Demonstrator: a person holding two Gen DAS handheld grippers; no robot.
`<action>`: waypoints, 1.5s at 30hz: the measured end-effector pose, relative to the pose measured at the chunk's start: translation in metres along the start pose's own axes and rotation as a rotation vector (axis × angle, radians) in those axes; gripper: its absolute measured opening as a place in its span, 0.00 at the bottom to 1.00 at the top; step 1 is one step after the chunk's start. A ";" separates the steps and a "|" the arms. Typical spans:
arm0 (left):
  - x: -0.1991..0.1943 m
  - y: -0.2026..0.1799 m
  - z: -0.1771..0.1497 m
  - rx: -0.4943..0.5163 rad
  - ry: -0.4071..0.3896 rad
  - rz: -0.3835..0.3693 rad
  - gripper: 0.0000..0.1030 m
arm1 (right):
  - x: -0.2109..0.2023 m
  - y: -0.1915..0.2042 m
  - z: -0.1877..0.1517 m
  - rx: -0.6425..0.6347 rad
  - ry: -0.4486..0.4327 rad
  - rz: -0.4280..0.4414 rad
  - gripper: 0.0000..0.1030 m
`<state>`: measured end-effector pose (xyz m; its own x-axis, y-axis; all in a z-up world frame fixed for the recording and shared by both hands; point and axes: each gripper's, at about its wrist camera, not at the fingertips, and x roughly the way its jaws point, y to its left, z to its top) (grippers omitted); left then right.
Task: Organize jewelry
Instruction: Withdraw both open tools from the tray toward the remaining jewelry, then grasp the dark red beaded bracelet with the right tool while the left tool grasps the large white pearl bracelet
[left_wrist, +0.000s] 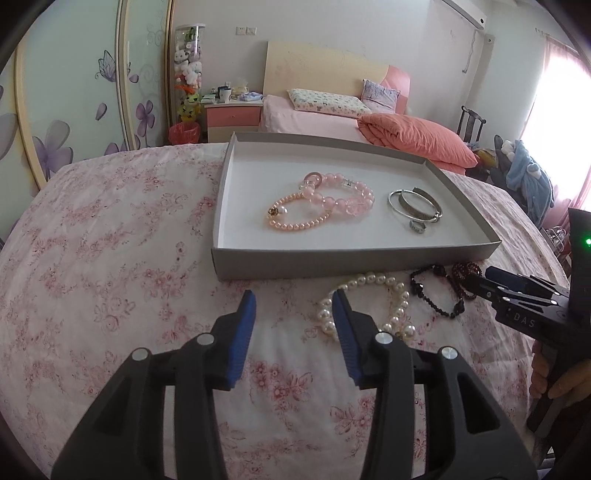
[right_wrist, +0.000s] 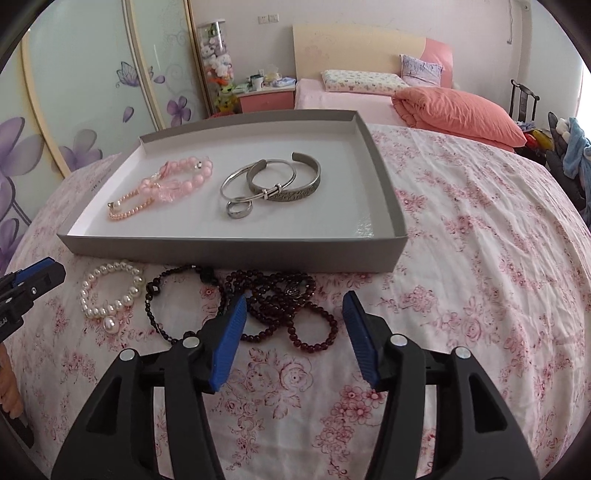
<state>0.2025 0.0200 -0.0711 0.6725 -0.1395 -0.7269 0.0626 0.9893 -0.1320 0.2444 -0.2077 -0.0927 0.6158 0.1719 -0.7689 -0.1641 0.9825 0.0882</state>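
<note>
A grey tray holds pink bead bracelets, silver bangles and a ring. On the floral cloth in front of it lie a white pearl bracelet, a black bead bracelet and dark red bead strands. My left gripper is open and empty, just left of the pearl bracelet. My right gripper is open and empty, over the dark red beads.
The floral-covered table drops away at the left and right. Behind it are a bed, a pink nightstand and a wardrobe with flower decals. A chair with clothes stands at the right.
</note>
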 end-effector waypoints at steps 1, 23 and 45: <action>0.001 -0.001 0.000 0.000 0.004 -0.001 0.43 | 0.001 0.003 0.001 -0.011 0.004 -0.007 0.54; 0.017 -0.015 -0.003 0.043 0.061 -0.032 0.44 | -0.013 -0.006 -0.010 0.000 0.021 -0.032 0.12; 0.033 -0.045 -0.005 0.213 0.087 0.078 0.10 | -0.014 -0.007 -0.014 -0.001 0.015 -0.030 0.13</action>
<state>0.2178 -0.0288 -0.0924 0.6159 -0.0568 -0.7858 0.1738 0.9826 0.0652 0.2258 -0.2185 -0.0916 0.6091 0.1409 -0.7804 -0.1459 0.9872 0.0643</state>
